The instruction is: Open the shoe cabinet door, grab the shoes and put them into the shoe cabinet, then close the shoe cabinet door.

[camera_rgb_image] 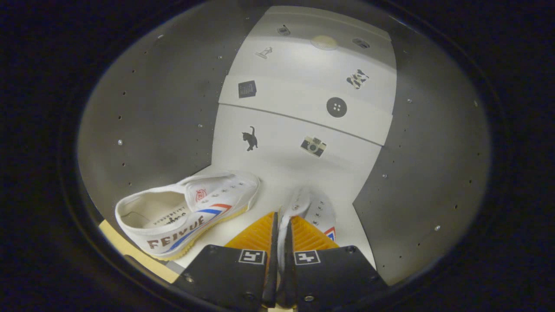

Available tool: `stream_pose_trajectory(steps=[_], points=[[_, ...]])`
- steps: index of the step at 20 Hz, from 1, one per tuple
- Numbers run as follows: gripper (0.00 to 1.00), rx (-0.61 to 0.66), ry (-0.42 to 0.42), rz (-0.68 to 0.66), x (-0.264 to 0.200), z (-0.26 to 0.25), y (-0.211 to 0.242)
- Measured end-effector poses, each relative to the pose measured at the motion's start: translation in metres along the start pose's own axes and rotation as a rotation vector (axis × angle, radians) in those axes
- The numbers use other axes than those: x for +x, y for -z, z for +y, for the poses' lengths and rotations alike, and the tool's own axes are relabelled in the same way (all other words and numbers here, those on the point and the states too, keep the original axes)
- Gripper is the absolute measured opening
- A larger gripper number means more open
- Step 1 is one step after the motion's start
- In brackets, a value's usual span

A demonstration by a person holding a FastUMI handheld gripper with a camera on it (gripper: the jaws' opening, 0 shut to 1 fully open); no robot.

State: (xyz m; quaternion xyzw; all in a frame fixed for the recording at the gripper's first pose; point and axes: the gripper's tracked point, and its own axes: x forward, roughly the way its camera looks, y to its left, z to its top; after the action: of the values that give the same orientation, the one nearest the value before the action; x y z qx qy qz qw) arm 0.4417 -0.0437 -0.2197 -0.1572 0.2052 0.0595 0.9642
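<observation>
A white canvas sneaker (pixel 190 212) is seen lying on the cabinet floor (pixel 277 173) near its left wall, toe pointed toward the back panel. The gripper (pixel 282 229) is clamped on a second sneaker (pixel 318 210), pointing likewise.

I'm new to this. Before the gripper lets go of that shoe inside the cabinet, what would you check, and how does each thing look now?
1. Gripper shut on the held shoe: ok, both fingers pinch its edge.
2. First shoe already inside: ok, lying on its side.
3. Free shelf space beside it: ok.
4. Held shoe resting on the shelf: cannot tell.
5. Cabinet door position: cannot tell.
</observation>
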Motion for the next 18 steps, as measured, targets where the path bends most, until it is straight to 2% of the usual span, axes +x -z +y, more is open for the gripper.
stream_pose_trajectory(steps=[3,5,7,9,14,18], points=[[0.18,0.000,0.072,-0.025,-0.007,-0.010,-0.001],[0.35,0.027,0.072,-0.076,-0.014,-0.007,-0.006],[0.53,0.024,0.028,-0.073,-0.026,0.003,0.004],[0.87,0.004,0.008,-0.074,-0.038,0.008,0.009],[0.89,0.076,-0.008,-0.125,-0.095,0.010,0.004],[0.89,0.117,-0.085,-0.205,-0.167,0.027,-0.014]])
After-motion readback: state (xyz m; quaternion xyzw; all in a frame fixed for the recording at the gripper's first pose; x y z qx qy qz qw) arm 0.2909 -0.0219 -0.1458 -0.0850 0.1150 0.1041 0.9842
